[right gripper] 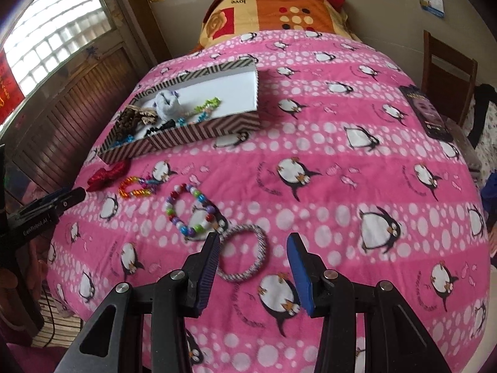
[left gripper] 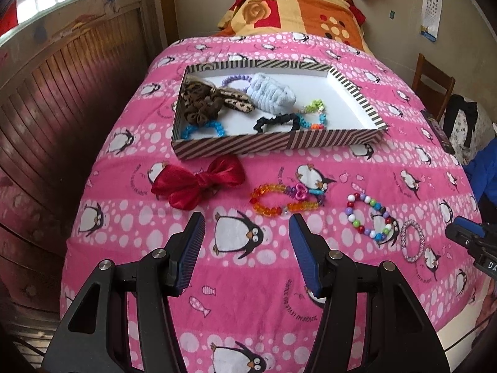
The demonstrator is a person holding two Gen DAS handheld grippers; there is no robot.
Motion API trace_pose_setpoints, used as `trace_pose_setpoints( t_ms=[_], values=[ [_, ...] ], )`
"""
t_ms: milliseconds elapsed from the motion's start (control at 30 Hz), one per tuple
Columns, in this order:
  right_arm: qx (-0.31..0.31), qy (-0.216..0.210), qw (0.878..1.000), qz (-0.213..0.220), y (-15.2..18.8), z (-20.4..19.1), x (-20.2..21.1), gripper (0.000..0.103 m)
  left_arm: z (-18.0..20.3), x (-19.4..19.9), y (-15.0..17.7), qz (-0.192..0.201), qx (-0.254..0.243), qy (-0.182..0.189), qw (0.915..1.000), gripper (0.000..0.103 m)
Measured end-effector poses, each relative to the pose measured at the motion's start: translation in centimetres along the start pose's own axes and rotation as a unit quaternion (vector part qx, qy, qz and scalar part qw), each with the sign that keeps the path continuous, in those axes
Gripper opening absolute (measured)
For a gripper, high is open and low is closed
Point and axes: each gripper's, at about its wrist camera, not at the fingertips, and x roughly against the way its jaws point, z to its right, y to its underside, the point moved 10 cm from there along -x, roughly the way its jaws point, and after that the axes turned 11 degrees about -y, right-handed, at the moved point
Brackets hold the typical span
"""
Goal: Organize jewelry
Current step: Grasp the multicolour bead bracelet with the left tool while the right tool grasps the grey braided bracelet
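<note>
A striped box (left gripper: 236,146) (right gripper: 186,133) on the pink bed holds several scrunchies and bead bracelets. In front of it lie a red bow (left gripper: 198,183) (right gripper: 107,171), an orange bead bracelet (left gripper: 279,199) (right gripper: 136,188), a multicolour bead bracelet (left gripper: 369,217) (right gripper: 191,213) and a silver bangle (left gripper: 413,241) (right gripper: 245,256). My left gripper (left gripper: 247,236) is open and empty above the blanket, just short of the orange bracelet. My right gripper (right gripper: 253,248) is open, its fingers on either side of the silver bangle; it also shows in the left wrist view (left gripper: 466,236).
The pink penguin blanket (left gripper: 310,310) (right gripper: 341,186) covers the bed, with an orange quilt (left gripper: 295,3) (right gripper: 276,6) at the head. A wooden wall panel (left gripper: 62,108) runs on the left. A chair (right gripper: 447,71) and a dark booklet (right gripper: 425,112) are on the right.
</note>
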Motion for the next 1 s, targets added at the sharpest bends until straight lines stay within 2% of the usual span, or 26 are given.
trace_pose_setpoints(
  t_ms=[133, 233, 533, 600, 767, 867, 967, 1000],
  values=[
    [0.009, 0.005, 1.000, -0.011, 0.9, 0.4, -0.6, 0.042, -0.2, -0.7, 0.6, -0.015, 0.005, 0.001, 0.9999, 0.056],
    [0.022, 0.009, 0.999, -0.021, 1.2, 0.3, -1.6, 0.039, 0.1, -1.0, 0.8, -0.023, 0.006, 0.005, 0.9997, 0.056],
    [0.037, 0.022, 0.999, -0.034, 0.8, 0.8, -3.7, 0.038, 1.5, -1.0, 0.7, -0.025, -0.007, 0.013, 0.9996, 0.056],
    [0.036, 0.024, 0.998, -0.036, 0.8, 1.1, -4.2, 0.032, 1.8, -1.1, 0.7, -0.026, -0.010, 0.013, 0.9995, 0.056],
    [0.043, 0.033, 0.997, -0.055, 1.0, 1.5, -5.8, 0.031, 2.5, -1.2, 0.6, -0.029, -0.012, 0.014, 0.9994, 0.056],
    [0.056, 0.037, 0.996, -0.063, 1.2, 1.5, -6.6, 0.023, 3.2, -1.2, 0.5, -0.029, -0.020, 0.018, 0.9992, 0.056],
    [0.069, 0.044, 0.995, -0.059, 1.0, 1.5, -6.6, 0.007, 4.0, -1.4, 0.6, -0.035, -0.024, 0.023, 0.9989, 0.056],
    [0.068, 0.046, 0.995, -0.057, 0.9, 1.6, -6.6, 0.007, 4.3, -1.5, 0.6, -0.038, -0.025, 0.026, 0.9987, 0.056]
  ],
)
